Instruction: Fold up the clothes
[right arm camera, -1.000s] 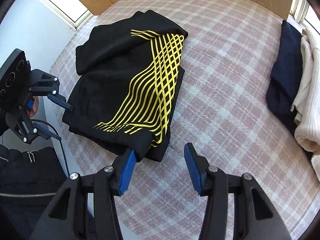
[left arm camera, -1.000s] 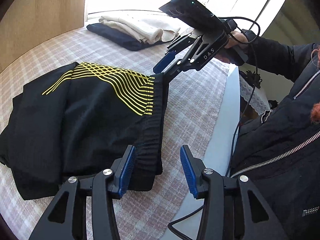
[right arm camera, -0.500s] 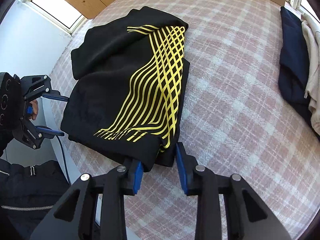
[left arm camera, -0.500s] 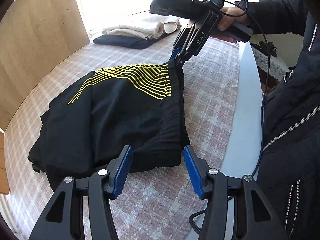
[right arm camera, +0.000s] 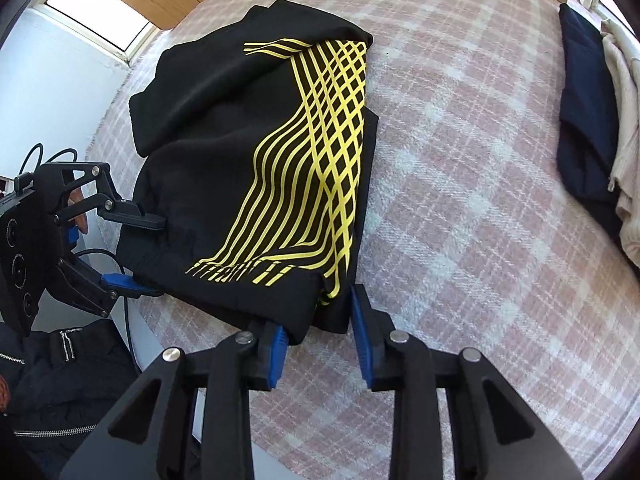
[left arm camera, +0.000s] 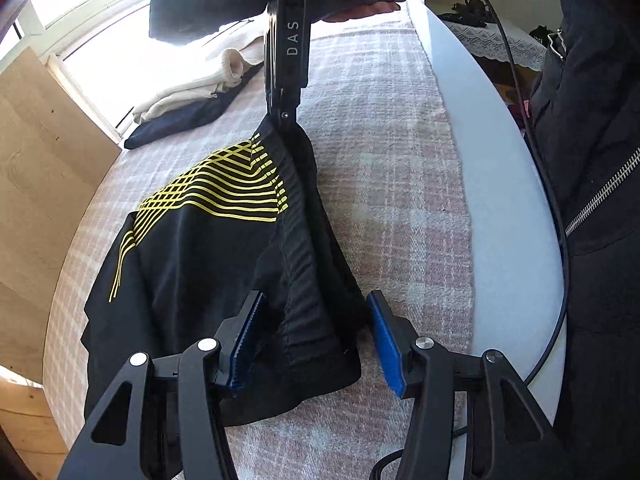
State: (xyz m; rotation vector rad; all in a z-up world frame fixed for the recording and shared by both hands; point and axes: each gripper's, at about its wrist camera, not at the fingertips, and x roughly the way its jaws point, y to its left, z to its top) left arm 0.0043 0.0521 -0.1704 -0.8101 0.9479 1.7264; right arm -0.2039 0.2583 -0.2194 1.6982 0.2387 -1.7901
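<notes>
Nearest, the left hand-held gripper (left arm camera: 314, 340) straddles, spread, one waistband corner of the black garment (left arm camera: 192, 264) on the plaid-covered desk (left arm camera: 400, 200), while the right hand-held gripper (right arm camera: 318, 330), also spread, brackets the far corner, the band running between them.

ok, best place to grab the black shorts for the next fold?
The black shorts are best gripped at the two corners of the ribbed waistband edge nearest the person, coming in from that side. That edge is thick and reachable; left gripper and right gripper already straddle its corners, jaws open.
</notes>
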